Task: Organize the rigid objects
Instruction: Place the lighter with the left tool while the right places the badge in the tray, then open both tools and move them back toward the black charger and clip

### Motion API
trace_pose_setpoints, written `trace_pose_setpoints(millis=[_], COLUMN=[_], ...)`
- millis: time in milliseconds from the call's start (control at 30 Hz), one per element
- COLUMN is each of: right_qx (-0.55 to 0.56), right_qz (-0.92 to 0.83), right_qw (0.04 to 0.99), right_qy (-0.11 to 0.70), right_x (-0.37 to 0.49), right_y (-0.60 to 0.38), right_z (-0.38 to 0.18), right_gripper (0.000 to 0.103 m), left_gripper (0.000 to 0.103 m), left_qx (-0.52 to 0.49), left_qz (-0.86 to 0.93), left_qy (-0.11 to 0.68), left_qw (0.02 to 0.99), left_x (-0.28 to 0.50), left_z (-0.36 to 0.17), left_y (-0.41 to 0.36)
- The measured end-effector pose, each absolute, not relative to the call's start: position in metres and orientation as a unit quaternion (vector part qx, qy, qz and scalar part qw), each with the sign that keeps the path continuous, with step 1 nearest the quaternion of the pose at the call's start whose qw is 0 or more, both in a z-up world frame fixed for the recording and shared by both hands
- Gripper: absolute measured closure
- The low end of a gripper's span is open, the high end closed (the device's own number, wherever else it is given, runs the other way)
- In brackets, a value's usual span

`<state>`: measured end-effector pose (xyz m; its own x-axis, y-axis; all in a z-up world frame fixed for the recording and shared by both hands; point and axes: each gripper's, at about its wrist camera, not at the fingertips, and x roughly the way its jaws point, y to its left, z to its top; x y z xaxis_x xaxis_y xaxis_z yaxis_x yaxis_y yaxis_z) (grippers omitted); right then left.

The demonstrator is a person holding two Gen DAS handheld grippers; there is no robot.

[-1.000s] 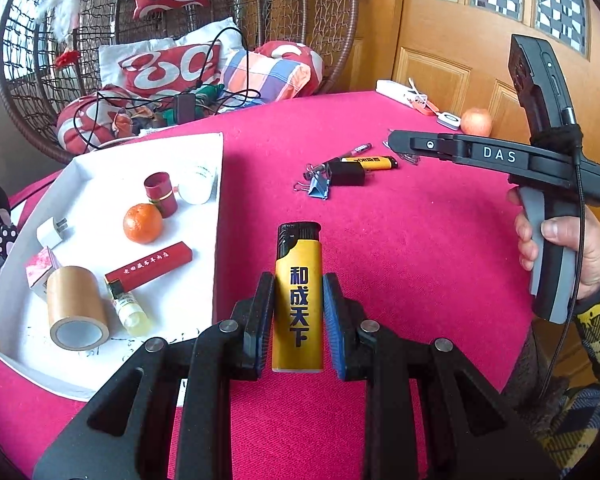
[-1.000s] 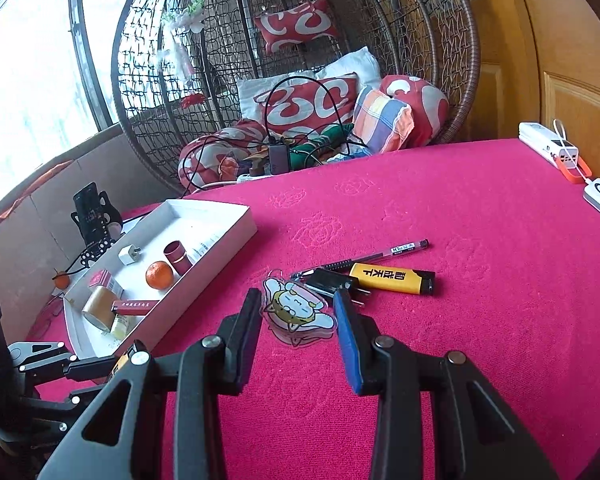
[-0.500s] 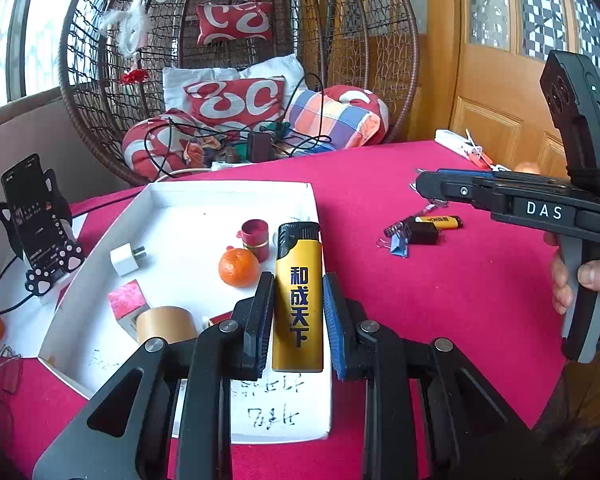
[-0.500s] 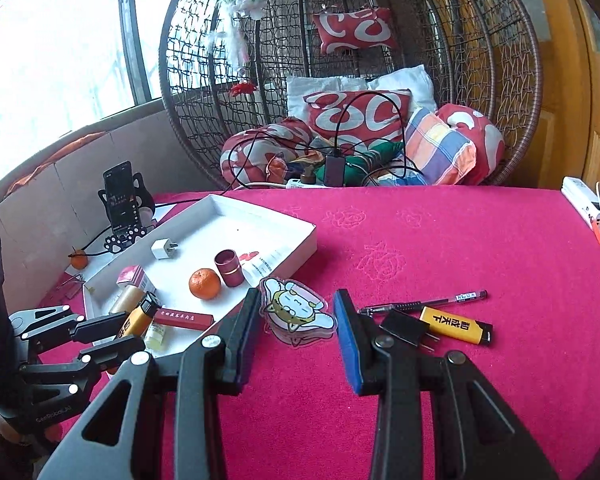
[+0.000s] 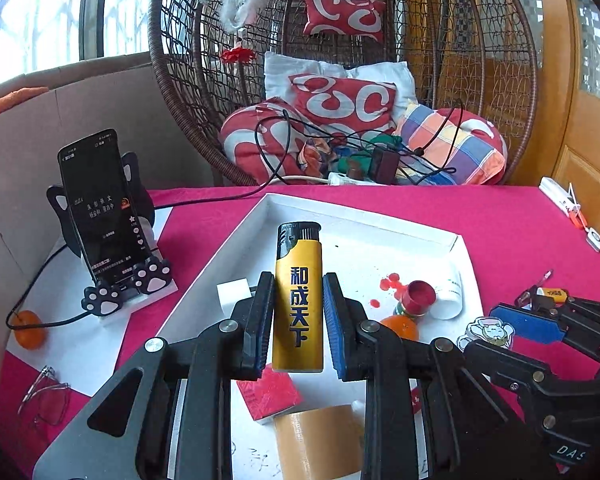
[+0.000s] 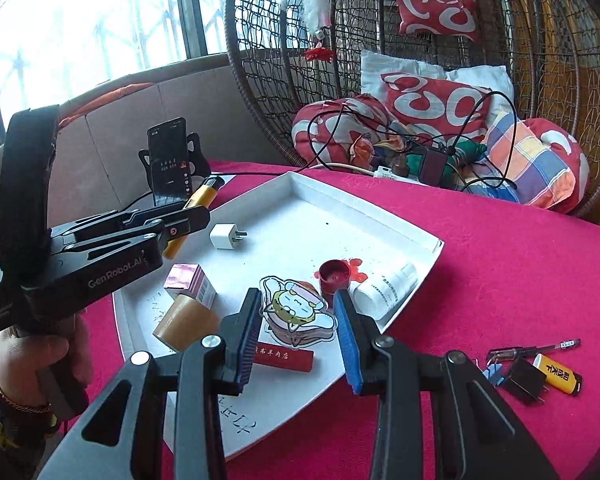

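Note:
My left gripper [image 5: 298,300] is shut on a yellow lighter [image 5: 299,300] and holds it upright above the white tray [image 5: 456,240]; it also shows in the right wrist view [image 6: 198,202]. My right gripper [image 6: 298,316] is shut on a flat cartoon keychain charm [image 6: 296,312] and holds it over the tray's [image 6: 428,240] right part. The right gripper with the charm [image 5: 490,330] shows at the tray's right edge in the left wrist view.
The tray holds a white plug [image 6: 224,236], pink box [image 6: 190,282], tape roll [image 6: 184,322], red cap [image 6: 334,276], white bottle [image 6: 388,286], red stick [image 6: 284,356] and orange [image 5: 400,326]. A pen [image 6: 540,348], second lighter [image 6: 560,374] and black plug [image 6: 526,384] lie on the red cloth. A phone stand [image 5: 104,224] stands left.
Both grippers have moved left from the red cloth to above the tray, each still carrying its object. The right gripper now hangs over the tray's right side.

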<state>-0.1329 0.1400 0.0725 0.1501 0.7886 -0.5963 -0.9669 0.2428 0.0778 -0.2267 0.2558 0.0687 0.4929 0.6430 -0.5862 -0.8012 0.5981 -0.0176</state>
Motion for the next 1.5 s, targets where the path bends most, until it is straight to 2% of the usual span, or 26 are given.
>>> trace_pose_setpoints(millis=[167, 233, 267, 300, 333, 367, 400, 433, 633, 1067, 1300, 1500], right_qx=[-0.188, -0.196, -0.200, -0.203, -0.203, -0.201, -0.196, -0.192, -0.181, -0.141, -0.088, -0.036], right_qz=[0.578, 0.575, 0.574, 0.572, 0.571, 0.570, 0.571, 0.572, 0.568, 0.546, 0.500, 0.452], right_qw=[0.750, 0.754, 0.755, 0.757, 0.760, 0.762, 0.765, 0.768, 0.782, 0.799, 0.828, 0.864], right_qy=[0.262, 0.251, 0.246, 0.241, 0.236, 0.231, 0.223, 0.215, 0.182, 0.208, 0.237, 0.220], right_x=[-0.143, -0.147, -0.149, -0.150, -0.152, -0.153, -0.154, -0.155, -0.160, -0.136, -0.087, -0.033], right_y=[0.153, 0.152, 0.150, 0.149, 0.147, 0.145, 0.142, 0.138, 0.114, 0.090, 0.060, 0.008], right_z=[0.055, 0.052, 0.051, 0.051, 0.051, 0.052, 0.053, 0.054, 0.057, 0.061, 0.061, 0.073], right_gripper=[0.067, 0.066, 0.066, 0.061, 0.039, 0.023, 0.004, 0.000, 0.000, 0.000, 0.000, 0.000], left_gripper=[0.079, 0.072, 0.053, 0.022, 0.011, 0.000, 0.000, 0.000, 0.000, 0.000, 0.000, 0.000], left_qx=[-0.144, -0.147, -0.148, -0.148, -0.148, -0.146, -0.143, -0.141, -0.160, -0.137, -0.145, -0.164], left_qz=[0.454, 0.458, 0.465, 0.471, 0.476, 0.483, 0.492, 0.503, 0.498, 0.470, 0.432, 0.365], left_qy=[0.275, 0.274, 0.273, 0.270, 0.265, 0.259, 0.254, 0.252, 0.233, 0.249, 0.256, 0.247], left_qw=[0.835, 0.833, 0.829, 0.827, 0.825, 0.824, 0.820, 0.814, 0.820, 0.835, 0.852, 0.882], left_x=[-0.226, -0.228, -0.228, -0.230, -0.232, -0.235, -0.238, -0.240, -0.249, -0.220, -0.205, -0.191], left_z=[0.058, 0.058, 0.059, 0.059, 0.060, 0.062, 0.064, 0.065, 0.068, 0.070, 0.068, 0.066], left_y=[0.261, 0.263, 0.264, 0.264, 0.263, 0.261, 0.259, 0.256, 0.237, 0.202, 0.187, 0.161])
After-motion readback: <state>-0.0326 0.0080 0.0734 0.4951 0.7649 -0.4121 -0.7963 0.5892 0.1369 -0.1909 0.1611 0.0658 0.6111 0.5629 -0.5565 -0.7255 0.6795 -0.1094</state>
